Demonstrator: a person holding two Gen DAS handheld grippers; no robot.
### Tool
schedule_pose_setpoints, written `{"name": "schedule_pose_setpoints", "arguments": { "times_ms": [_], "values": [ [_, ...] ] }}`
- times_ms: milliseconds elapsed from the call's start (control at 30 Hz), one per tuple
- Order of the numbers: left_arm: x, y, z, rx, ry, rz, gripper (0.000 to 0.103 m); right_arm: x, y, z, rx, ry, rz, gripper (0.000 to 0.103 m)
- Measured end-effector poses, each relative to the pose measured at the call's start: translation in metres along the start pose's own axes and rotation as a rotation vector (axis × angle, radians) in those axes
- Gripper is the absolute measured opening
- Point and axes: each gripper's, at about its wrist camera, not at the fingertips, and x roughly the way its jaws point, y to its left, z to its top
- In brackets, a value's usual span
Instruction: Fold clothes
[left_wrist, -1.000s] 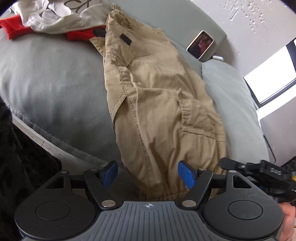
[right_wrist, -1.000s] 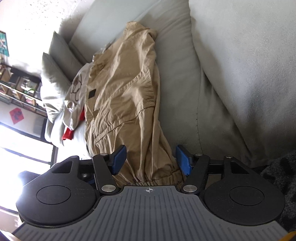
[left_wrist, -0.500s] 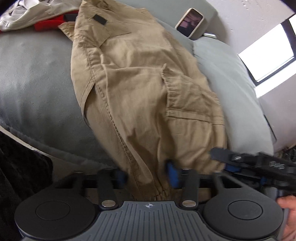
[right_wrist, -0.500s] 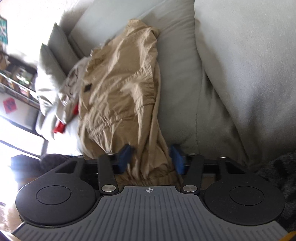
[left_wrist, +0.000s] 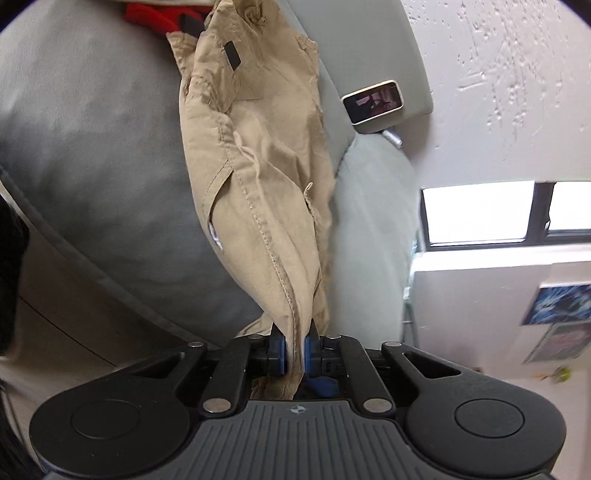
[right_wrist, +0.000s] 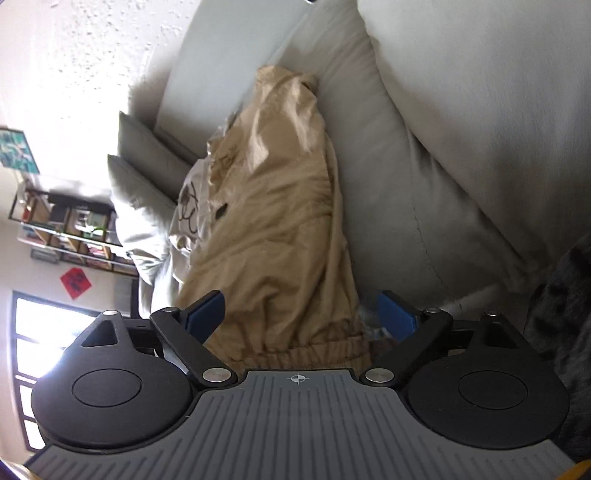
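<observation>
item, left to right, by view.

left wrist view — my left gripper (left_wrist: 294, 353) is pinched tight on the hem end of the khaki trousers (left_wrist: 258, 177); the blue pads (left_wrist: 277, 356) press cloth from both sides, and the leg runs taut from my jaws up across the grey sofa cushion (left_wrist: 92, 166) to the waistband at the far end. a red garment (left_wrist: 147, 16) peeks out past the waistband. a phone (left_wrist: 373, 101) rests on the sofa arm, its screen unreadable. a small black tab on the trousers near the waist shows no legible lettering.

right wrist view — my right gripper (right_wrist: 299, 314) stands wide apart, holding nothing, its pads either side of the other elastic cuff without touching it. the trousers (right_wrist: 277, 240) lie lengthwise on the seat. a white garment (right_wrist: 188, 206) beside them bears a dark looped print, not readable. a red diamond wall hanging (right_wrist: 75, 283) carries a dark character, too small to read.

step in hand, as i judge it — taking hold of both cuffs for a fold. next move calls for my right fingers to clamp on their cuff, level with my left.
</observation>
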Motion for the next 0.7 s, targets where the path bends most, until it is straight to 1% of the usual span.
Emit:
{"name": "schedule_pose_setpoints", "arguments": {
  "times_ms": [67, 133, 267, 367, 400, 467, 500, 533, 600, 633, 667, 700],
  "values": [
    [0.0, 0.004, 0.001, -0.029, 0.003, -0.02, 0.006, 0.012, -0.009, -0.007, 0.067, 0.026, 0.036, 0.093],
    [0.0, 0.008, 0.002, -0.058, 0.006, -0.041, 0.006, 0.025, -0.021, -0.016, 0.151, 0.041, 0.1, 0.093],
    [0.0, 0.018, 0.003, -0.116, 0.013, -0.082, 0.006, 0.055, -0.055, -0.039, 0.379, 0.035, 0.199, 0.091],
    [-0.001, 0.029, 0.004, -0.171, 0.011, -0.128, 0.006, 0.066, -0.056, -0.046, 0.441, 0.062, 0.274, 0.084],
    [-0.003, 0.031, 0.004, -0.179, 0.005, -0.135, 0.006, 0.065, -0.053, -0.047, 0.433, 0.052, 0.283, 0.079],
    [-0.006, 0.032, 0.006, -0.177, -0.01, -0.133, 0.006, 0.058, -0.045, -0.046, 0.397, 0.018, 0.288, 0.056],
    [-0.006, 0.031, 0.007, -0.166, -0.018, -0.125, 0.006, 0.054, -0.041, -0.047, 0.391, -0.002, 0.296, 0.04],
    [-0.007, 0.029, 0.008, -0.154, -0.026, -0.117, 0.007, 0.05, -0.036, -0.049, 0.389, -0.018, 0.305, 0.031],
    [-0.01, 0.028, 0.009, -0.118, -0.04, -0.082, 0.009, 0.04, -0.023, -0.052, 0.367, -0.049, 0.309, 0.024],
    [-0.012, 0.027, 0.009, -0.099, -0.047, -0.064, 0.016, 0.035, -0.016, -0.053, 0.349, -0.068, 0.306, 0.022],
    [-0.014, 0.023, 0.008, -0.068, -0.06, -0.022, 0.033, 0.029, -0.008, -0.054, 0.332, -0.087, 0.303, 0.022],
    [-0.017, 0.02, 0.007, -0.034, -0.074, 0.024, 0.042, 0.022, 0.0, -0.053, 0.314, -0.108, 0.301, 0.021]
  ]
}}
